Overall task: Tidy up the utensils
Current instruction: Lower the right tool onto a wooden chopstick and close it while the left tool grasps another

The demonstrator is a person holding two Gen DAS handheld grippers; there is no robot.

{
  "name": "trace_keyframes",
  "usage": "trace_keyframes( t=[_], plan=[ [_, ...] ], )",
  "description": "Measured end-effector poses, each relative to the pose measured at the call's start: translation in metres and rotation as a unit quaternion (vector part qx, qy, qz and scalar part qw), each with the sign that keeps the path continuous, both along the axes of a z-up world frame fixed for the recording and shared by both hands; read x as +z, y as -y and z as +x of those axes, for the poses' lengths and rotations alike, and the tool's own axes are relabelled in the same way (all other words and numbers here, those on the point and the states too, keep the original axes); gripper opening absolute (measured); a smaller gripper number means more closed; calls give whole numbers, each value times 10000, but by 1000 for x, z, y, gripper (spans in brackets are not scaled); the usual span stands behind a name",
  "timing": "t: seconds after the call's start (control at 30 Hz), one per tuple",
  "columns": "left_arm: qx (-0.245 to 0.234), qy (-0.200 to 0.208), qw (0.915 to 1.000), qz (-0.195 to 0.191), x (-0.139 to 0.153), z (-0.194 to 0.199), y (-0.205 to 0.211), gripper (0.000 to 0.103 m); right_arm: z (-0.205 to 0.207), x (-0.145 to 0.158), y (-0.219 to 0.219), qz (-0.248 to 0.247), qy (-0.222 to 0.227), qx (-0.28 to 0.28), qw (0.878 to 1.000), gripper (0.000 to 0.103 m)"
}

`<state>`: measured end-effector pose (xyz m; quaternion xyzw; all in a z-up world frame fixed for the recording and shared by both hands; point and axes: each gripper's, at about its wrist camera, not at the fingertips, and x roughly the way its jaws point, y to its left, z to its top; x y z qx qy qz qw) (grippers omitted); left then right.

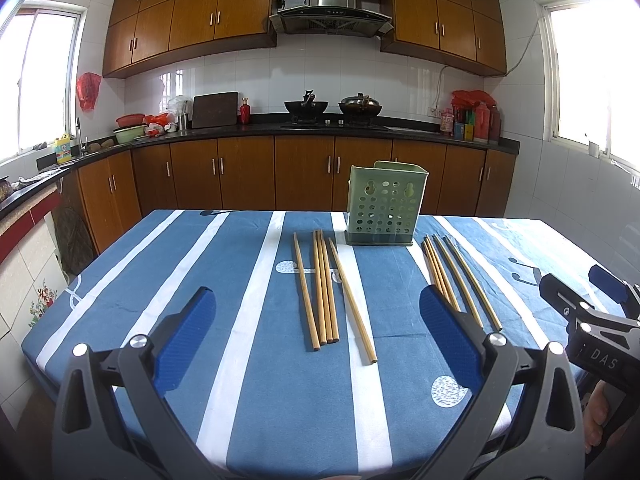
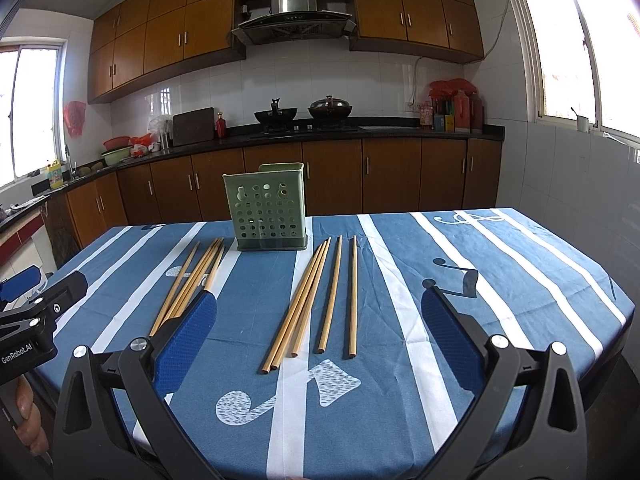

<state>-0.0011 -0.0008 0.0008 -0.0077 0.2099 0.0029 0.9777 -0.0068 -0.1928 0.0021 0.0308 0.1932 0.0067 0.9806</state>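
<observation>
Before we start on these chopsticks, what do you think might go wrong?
Three wooden chopsticks in the left group lie touching, so the open left hand-held gripper may take several or scatter them. The light green perforated plastic holder looks light and stands near the table's far edge; a poke from a chopstick could tip it.

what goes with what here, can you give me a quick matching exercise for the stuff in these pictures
Column one:
1. holder
2. chopsticks
3. tablecloth
4. left gripper

Column two:
a. blue with white stripes
b. open, holding nothing
c. green, standing upright with nothing in it
d. lying flat in two groups

Pairs: 1-c, 2-d, 3-a, 4-b
</observation>
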Motion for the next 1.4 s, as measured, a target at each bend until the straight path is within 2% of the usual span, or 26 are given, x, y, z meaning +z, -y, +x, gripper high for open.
trace_keyframes(
  t=[0.5,0.73,0.8,0.87,1.03,1.17,1.2,1.23,1.37,1.4],
  plan=[
    [19,-90,9999,-40,-9,6,3,99,5,-4,1,43,-92,-1,9999,101],
    [391,-887,9952,-101,-30,39,-14,99,32,-17,18,302,-686,-147,9971,100],
    [352,-1070,9933,-268,-35,47,-22,99,47,-23,24,329,-963,-200,9946,95],
    [357,-1239,9907,-432,-40,57,-32,99,65,-29,30,413,-1269,-330,9905,83],
    [484,-1636,9838,-550,-46,87,-51,99,116,-56,43,753,-2149,-312,9732,56],
    [462,-1936,9778,-659,-53,113,-65,99,141,-72,43,634,-2507,-374,9653,46],
    [413,-1998,9768,-647,-54,118,-66,96,146,-77,42,590,-2604,-382,9629,44],
    [367,-2042,9762,-627,-56,122,-65,89,150,-81,42,576,-2682,-375,9609,38],
    [125,-2354,9706,-493,-69,142,-55,69,153,-84,39,278,-2627,-468,9633,18],
    [50,-2433,9686,-504,-73,147,-52,64,154,-84,41,294,-2617,-479,9635,17]
  ],
)
